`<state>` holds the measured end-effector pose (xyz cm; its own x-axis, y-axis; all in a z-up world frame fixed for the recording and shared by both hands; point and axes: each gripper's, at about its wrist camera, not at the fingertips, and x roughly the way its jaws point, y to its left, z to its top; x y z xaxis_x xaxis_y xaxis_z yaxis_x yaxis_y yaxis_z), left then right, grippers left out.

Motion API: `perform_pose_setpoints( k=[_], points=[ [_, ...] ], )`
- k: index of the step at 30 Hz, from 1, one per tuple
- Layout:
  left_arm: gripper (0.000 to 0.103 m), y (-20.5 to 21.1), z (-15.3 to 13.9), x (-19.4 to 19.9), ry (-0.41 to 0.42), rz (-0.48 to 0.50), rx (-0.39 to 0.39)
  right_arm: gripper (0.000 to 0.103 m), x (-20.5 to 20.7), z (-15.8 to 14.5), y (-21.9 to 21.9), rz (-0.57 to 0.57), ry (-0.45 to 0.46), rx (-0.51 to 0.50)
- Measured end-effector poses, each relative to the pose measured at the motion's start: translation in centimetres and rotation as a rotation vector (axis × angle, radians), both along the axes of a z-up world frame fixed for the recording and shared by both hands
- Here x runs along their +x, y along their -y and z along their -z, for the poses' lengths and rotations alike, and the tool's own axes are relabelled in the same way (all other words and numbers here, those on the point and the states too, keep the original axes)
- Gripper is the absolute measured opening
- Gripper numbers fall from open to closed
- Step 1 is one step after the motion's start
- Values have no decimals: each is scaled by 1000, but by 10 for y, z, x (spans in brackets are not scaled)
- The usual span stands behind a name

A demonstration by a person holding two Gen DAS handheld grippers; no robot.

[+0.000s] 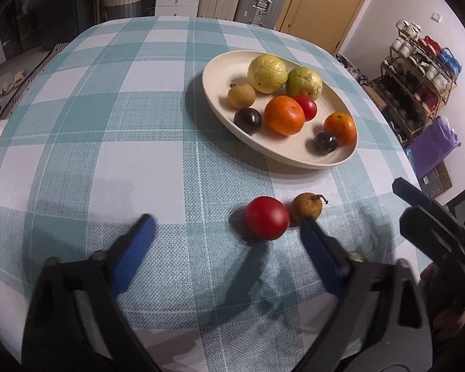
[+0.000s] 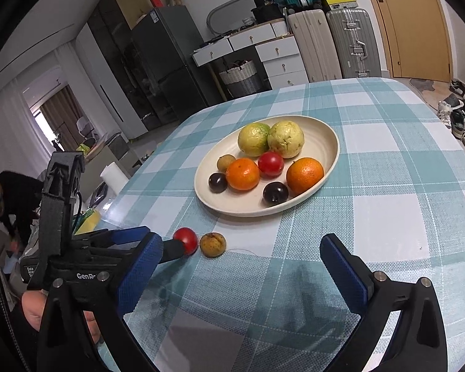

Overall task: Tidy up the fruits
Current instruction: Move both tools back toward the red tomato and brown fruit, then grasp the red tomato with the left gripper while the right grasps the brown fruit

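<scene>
- left hand-held gripper (image 1: pixel 226 221) spread wide, low over tabletop (image 1: pixel 77 155); red fruit (image 1: pixel 267 222) lies between its fingers, just short of plate (image 1: pixel 220 62), touching brown fruit (image 1: pixel 307 207)
- centre on red fruit alone; squeeze gently
- right hand-held gripper (image 2: pixel 241 248) spread, empty

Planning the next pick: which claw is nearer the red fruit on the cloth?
Left. The left claw is open, one tip right beside the red fruit. The right claw is open and farther back from it.
</scene>
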<state>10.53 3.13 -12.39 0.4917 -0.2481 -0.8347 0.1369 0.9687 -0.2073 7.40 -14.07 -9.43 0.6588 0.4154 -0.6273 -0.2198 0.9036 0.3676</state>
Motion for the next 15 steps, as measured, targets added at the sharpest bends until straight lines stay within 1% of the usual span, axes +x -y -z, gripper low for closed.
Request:
perform_pose_setpoints(
  k=[1, 3, 4, 9, 10, 12, 14, 15],
  points=[
    [80, 2, 1, 1, -3, 11, 2, 103, 1, 1, 1, 3, -7, -1],
    [73, 4, 1, 2, -4, 26, -5, 103, 4, 2, 2, 6, -22, 3],
    [71, 5, 1, 2, -2, 34, -9, 103, 4, 3, 3, 6, -29, 8],
    [51, 10, -1, 2, 2, 75, -31, 103, 5, 3, 4, 6, -34, 12],
    [49, 11, -1, 2, -1, 82, -37, 103, 5, 3, 4, 4, -35, 11],
    [41, 13, -1, 1, -7, 101, -51, 103, 5, 3, 4, 2, -37, 8],
    [37, 16, -3, 0, -2, 114, -53, 103, 5, 2, 4, 0, -40, 10],
    [32, 17, -3, 0, 0, 121, -52, 103, 5, 2, 4, -2, -41, 12]
  ],
)
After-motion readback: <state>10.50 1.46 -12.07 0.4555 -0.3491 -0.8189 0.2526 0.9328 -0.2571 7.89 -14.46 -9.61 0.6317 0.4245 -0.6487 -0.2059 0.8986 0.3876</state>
